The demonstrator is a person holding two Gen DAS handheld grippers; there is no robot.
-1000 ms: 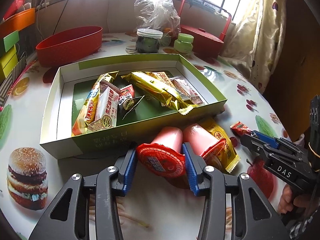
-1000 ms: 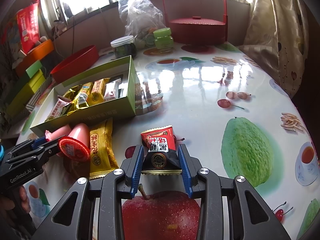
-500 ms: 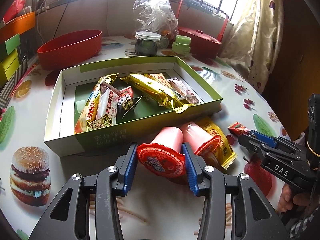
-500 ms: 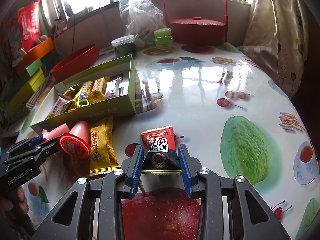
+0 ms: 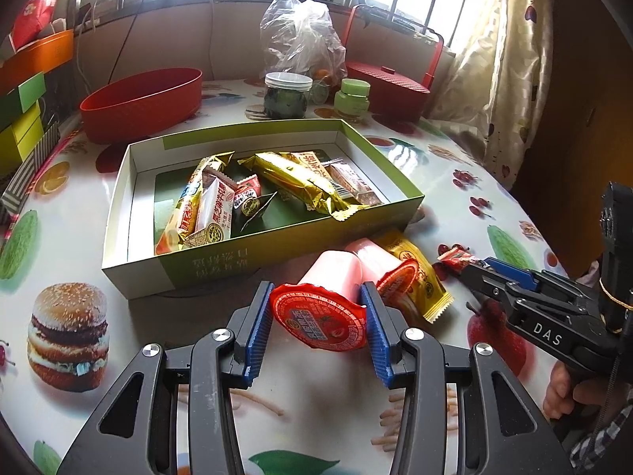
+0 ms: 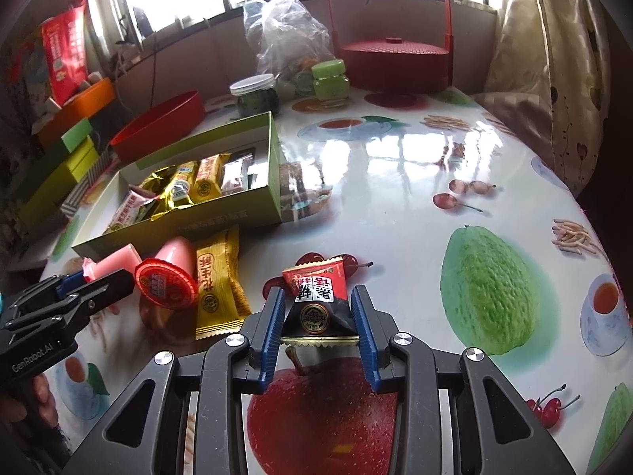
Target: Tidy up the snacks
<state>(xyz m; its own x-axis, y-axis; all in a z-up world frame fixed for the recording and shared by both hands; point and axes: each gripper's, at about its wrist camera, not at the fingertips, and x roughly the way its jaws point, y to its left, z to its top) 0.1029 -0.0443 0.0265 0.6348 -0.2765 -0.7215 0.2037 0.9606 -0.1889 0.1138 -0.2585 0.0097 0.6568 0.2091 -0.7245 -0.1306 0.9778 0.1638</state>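
My left gripper (image 5: 318, 312) is shut on a pink jelly cup (image 5: 334, 273) that lies on its side, its red foil lid toward the camera. A second pink cup (image 5: 376, 255) and a yellow packet (image 5: 415, 277) lie just to its right, in front of the green snack box (image 5: 277, 255), which holds several wrapped bars. My right gripper (image 6: 318, 308) is shut on a small red-and-black snack packet (image 6: 318, 289) above the printed apple. From the right wrist view the left gripper (image 6: 95, 283) shows at the left edge with both cups (image 6: 174, 251) beside the yellow packet (image 6: 219, 281).
Behind the box stand a red oval bowl (image 5: 142, 99), a white-lidded jar (image 5: 287, 97), a green jar (image 5: 352, 97), a plastic bag (image 5: 300, 39) and a red handled basket (image 5: 389, 81). Stacked coloured boxes (image 5: 19, 118) line the left edge. A hand (image 5: 563, 392) grips the right tool.
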